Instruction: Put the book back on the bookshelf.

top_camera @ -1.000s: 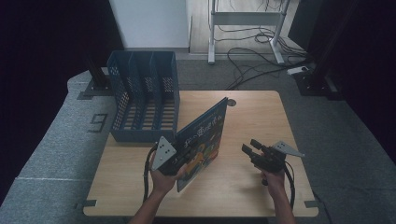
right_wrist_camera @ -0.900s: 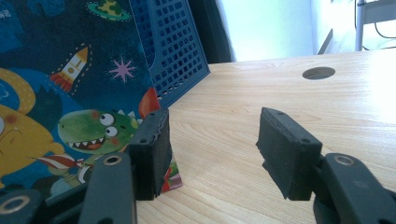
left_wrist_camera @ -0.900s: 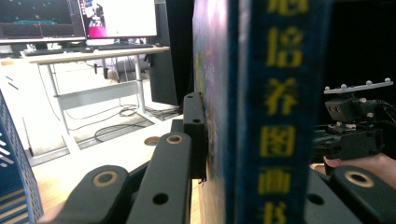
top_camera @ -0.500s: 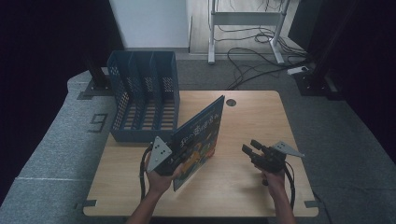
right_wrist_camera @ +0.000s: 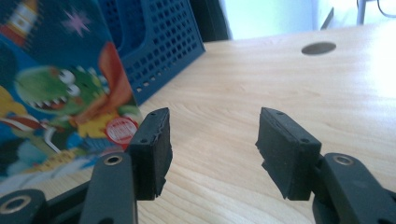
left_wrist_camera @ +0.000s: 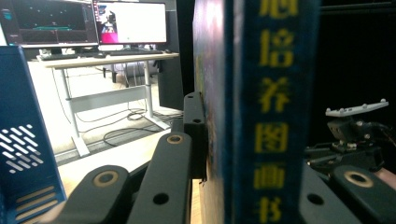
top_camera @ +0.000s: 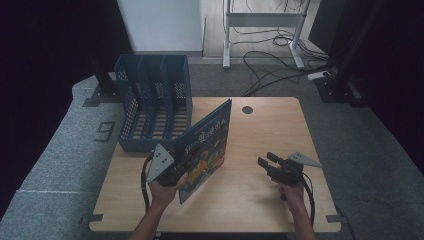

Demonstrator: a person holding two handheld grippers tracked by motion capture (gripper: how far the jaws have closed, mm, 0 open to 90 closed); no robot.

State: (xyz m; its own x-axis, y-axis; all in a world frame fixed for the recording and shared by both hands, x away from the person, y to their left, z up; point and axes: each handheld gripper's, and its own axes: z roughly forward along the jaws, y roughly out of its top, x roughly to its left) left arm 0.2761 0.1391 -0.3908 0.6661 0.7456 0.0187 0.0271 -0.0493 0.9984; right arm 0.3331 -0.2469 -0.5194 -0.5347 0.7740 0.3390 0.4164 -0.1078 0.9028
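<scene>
Clamping a children's picture book (top_camera: 207,147) near its spine, the left gripper (top_camera: 172,167) holds it upright on edge over the wooden table (top_camera: 260,200) — just in front of the blue mesh file rack (top_camera: 152,102). The right gripper (top_camera: 272,167) rests low to the book's right, jaws parted — nothing between them.

Book (top_camera: 206,145) — in left gripper (top_camera: 172,167) — tipped more upright.
</scene>
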